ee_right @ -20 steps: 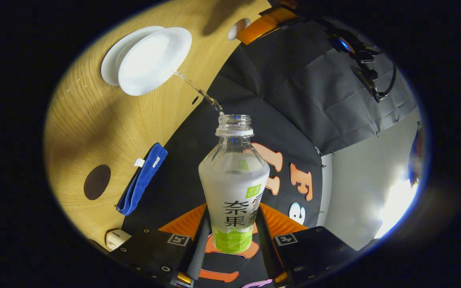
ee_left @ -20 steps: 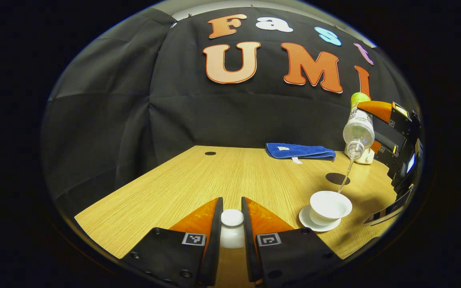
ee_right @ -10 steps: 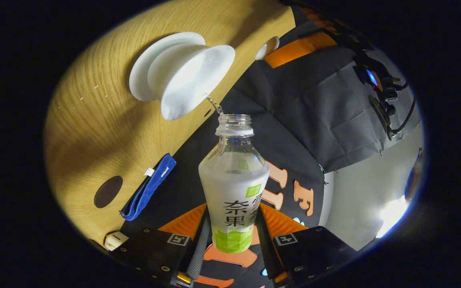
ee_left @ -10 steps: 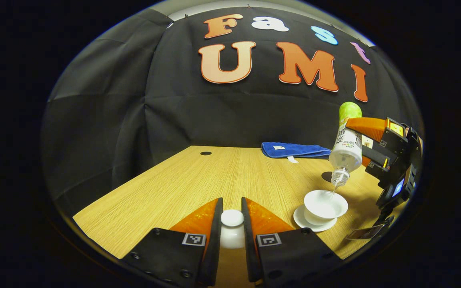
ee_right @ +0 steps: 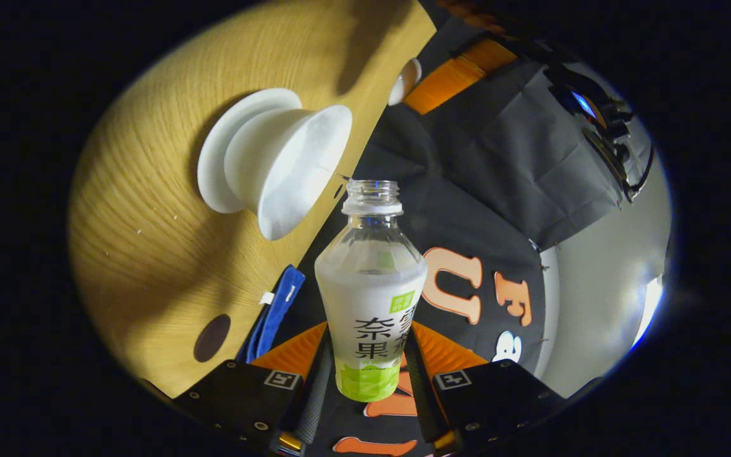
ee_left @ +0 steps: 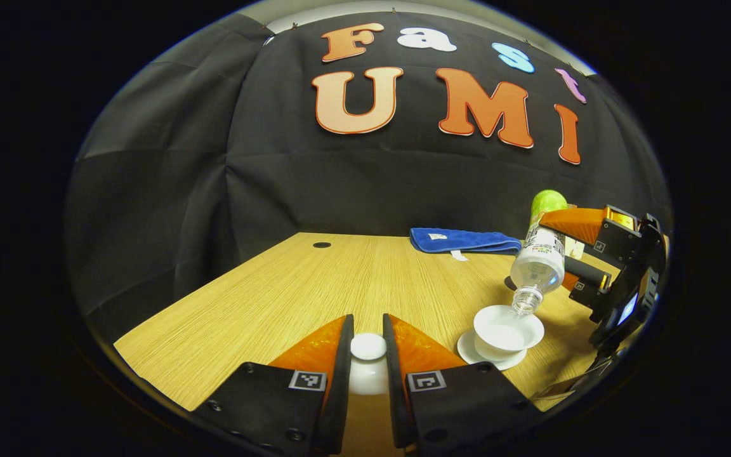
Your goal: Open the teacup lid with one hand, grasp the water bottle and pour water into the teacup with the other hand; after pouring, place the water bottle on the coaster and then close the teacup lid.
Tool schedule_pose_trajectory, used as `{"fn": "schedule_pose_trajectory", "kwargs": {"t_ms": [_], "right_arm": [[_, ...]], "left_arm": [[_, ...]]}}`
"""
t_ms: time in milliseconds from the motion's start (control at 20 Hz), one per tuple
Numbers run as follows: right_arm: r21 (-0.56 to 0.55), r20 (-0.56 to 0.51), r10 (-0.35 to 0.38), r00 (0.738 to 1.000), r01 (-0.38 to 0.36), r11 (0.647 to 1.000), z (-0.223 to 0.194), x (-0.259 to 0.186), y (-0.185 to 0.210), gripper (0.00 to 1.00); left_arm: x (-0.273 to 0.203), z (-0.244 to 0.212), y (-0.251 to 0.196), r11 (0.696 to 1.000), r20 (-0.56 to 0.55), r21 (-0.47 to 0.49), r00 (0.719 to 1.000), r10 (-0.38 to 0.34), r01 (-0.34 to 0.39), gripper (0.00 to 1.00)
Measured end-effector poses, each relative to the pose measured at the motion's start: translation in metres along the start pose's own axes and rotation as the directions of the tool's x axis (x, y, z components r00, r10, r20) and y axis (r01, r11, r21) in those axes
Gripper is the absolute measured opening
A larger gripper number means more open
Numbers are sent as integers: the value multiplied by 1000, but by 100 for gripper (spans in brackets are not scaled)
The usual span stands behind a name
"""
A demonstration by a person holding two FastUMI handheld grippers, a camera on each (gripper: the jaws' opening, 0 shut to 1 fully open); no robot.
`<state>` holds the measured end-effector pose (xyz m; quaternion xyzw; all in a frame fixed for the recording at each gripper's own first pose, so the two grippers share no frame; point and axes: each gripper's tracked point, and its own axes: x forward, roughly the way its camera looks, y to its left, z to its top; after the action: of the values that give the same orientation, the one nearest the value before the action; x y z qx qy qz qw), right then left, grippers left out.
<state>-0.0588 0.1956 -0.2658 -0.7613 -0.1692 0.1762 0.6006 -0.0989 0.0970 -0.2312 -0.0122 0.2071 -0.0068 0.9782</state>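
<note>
wooden table: left gripper clamps the teacup lid aside, clearing the teacup; right gripper grips the water bottle tilted, mouth just ahead at the rim, for pouring.

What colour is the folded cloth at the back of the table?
Blue, with a small white tag; the cloth shows best in the left gripper view.

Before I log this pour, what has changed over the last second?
The water bottle, clamped in the right gripper, has come down until its mouth sits just above the teacup, and the long stream has shrunk to almost nothing. The left gripper still holds the lid, unmoved.
</note>
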Motion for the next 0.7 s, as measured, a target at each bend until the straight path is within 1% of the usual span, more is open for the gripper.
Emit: {"fn": "schedule_pose_trajectory", "kwargs": {"t_ms": [100, 150, 200, 300, 450, 550, 600, 700], "right_arm": [[135, -36, 38, 999, -33, 990, -7, -2, 11, 62], [224, -56, 72, 996, -58, 973, -14, 0, 15, 63], [318, -74, 105, 992, -76, 945, -22, 0, 18, 63], [471, -98, 155, 983, -91, 877, -32, 10, 20, 63], [629, -122, 187, 975, -70, 774, -44, 15, 24, 63], [730, -129, 205, 970, -47, 681, -53, 21, 23, 63], [775, -138, 207, 969, -24, 631, -59, 22, 21, 63], [836, -186, 169, 968, 66, 545, -73, 25, 10, 63]], "left_arm": [[0, 2, -1, 1000, 5, 1, 1000, 1, -1, 32], [0, 4, -3, 1000, 7, 1, 1000, 0, 0, 32], [0, 5, -5, 1000, 8, 1, 1000, -3, 3, 32], [1, 8, -11, 1000, 9, -1, 1000, -10, 10, 32], [2, 17, -19, 1000, 23, -1, 1000, -16, 16, 32], [1, 25, -28, 1000, 39, -3, 999, -27, 27, 32], [1, 29, -32, 999, 48, -4, 998, -37, 37, 32], [0, 36, -42, 998, 67, -12, 996, -56, 56, 32]]}}
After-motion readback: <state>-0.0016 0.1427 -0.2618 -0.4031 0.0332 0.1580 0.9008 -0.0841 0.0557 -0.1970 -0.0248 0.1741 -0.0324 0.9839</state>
